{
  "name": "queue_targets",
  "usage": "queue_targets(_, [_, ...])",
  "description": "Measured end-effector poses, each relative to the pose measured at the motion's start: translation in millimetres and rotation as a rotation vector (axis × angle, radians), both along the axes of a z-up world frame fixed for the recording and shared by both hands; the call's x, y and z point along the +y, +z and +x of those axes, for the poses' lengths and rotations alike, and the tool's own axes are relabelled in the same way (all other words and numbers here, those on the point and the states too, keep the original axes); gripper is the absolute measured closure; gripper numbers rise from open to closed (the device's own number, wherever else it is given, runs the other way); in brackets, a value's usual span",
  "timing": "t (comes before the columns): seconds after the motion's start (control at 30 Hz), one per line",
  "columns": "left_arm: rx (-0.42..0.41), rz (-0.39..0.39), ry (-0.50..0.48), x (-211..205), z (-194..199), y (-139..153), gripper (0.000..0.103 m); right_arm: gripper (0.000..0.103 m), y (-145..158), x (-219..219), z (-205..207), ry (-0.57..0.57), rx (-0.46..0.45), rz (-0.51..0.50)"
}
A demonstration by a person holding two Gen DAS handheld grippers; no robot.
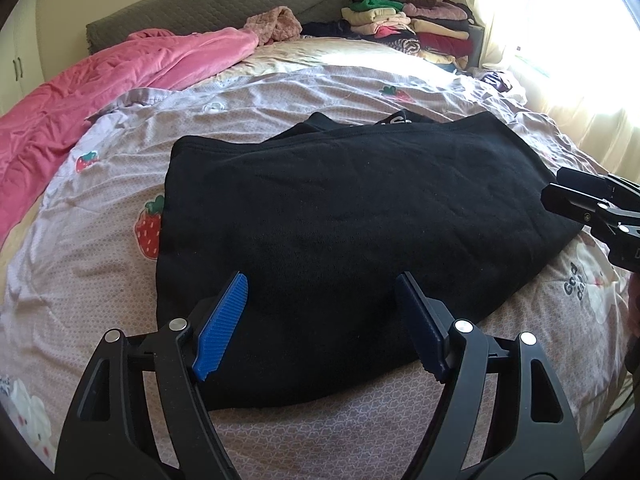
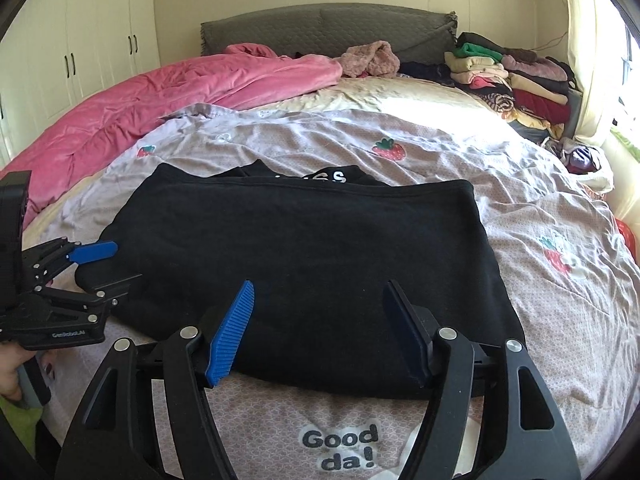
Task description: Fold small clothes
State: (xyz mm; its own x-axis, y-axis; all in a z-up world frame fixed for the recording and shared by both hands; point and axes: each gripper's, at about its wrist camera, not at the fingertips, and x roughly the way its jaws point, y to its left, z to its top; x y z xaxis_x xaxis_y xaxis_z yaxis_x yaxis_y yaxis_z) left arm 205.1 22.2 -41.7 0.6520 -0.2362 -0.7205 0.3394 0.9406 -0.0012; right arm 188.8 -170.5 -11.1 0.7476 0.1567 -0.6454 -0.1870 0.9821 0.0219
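We see a black garment [image 2: 304,264] lying folded on the bed, on a pale duvet cover [image 2: 500,168] printed with strawberries, close to the bed's near edge. White lettering shows at its far edge, where a lower layer pokes out from under the top fold.

Our left gripper [image 1: 320,316] hangs over the garment's near edge, its jaws wide apart. The blue pads [image 1: 222,328] press on nothing; black cloth shows in the gap beneath them, but we see no grip on it. From the right wrist view the same gripper sits at the garment's left corner, with a hand [image 2: 10,368] visible on its handle.

Our right gripper [image 2: 320,328] also stands wide over the near edge, towards the garment's right side, with nothing clamped between its pads. The words "Good da!" are printed on the cover just below it.

Towards the head of the bed, a pink blanket [image 1: 120,76] lies bunched along the left side, and a stack of folded clothes [image 1: 408,24] fills the far right corner beside the grey headboard [image 2: 320,28].
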Motion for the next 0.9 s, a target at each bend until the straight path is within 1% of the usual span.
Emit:
queue_targets(0.17, [0.006, -0.012, -0.001, 2, 0, 0, 0.034, 0.034, 1, 3, 1, 0.005, -0.005, -0.014])
queue_targets(0.4, [0.009, -0.016, -0.001, 3, 0, 0, 0.034, 0.034, -6, 1, 10, -0.013, 0.032, -0.027])
queue_targets(0.5, [0.01, -0.019, -0.002, 2, -1, 0, 0.034, 0.034, -11, -2, 15, -0.036, 0.059, -0.048])
queue_targets(0.6, [0.012, -0.022, -0.002, 3, -1, 0, 0.034, 0.034, -23, -14, 26, -0.103, 0.113, -0.117])
queue_targets(0.63, [0.013, -0.023, -0.002, 3, -1, 0, 0.034, 0.031, -27, -19, 29, -0.123, 0.127, -0.129])
queue_targets(0.67, [0.013, -0.025, -0.003, 3, -1, 0, 0.034, 0.019, -32, -26, 31, -0.138, 0.141, -0.125])
queue_targets(0.7, [0.014, -0.027, -0.003, 3, -2, 0, 0.034, 0.016, -35, -34, 33, -0.161, 0.152, -0.111])
queue_targets(0.77, [0.015, -0.029, -0.005, 3, -3, -1, 0.034, 0.014, -42, -47, 34, -0.174, 0.184, -0.052])
queue_targets(0.8, [0.015, -0.029, -0.005, 3, -2, -1, 0.034, 0.013, -43, -50, 34, -0.175, 0.189, -0.039])
queue_targets(0.9, [0.015, -0.03, -0.004, 3, -2, -1, 0.034, 0.012, -44, -46, 34, -0.178, 0.182, -0.056])
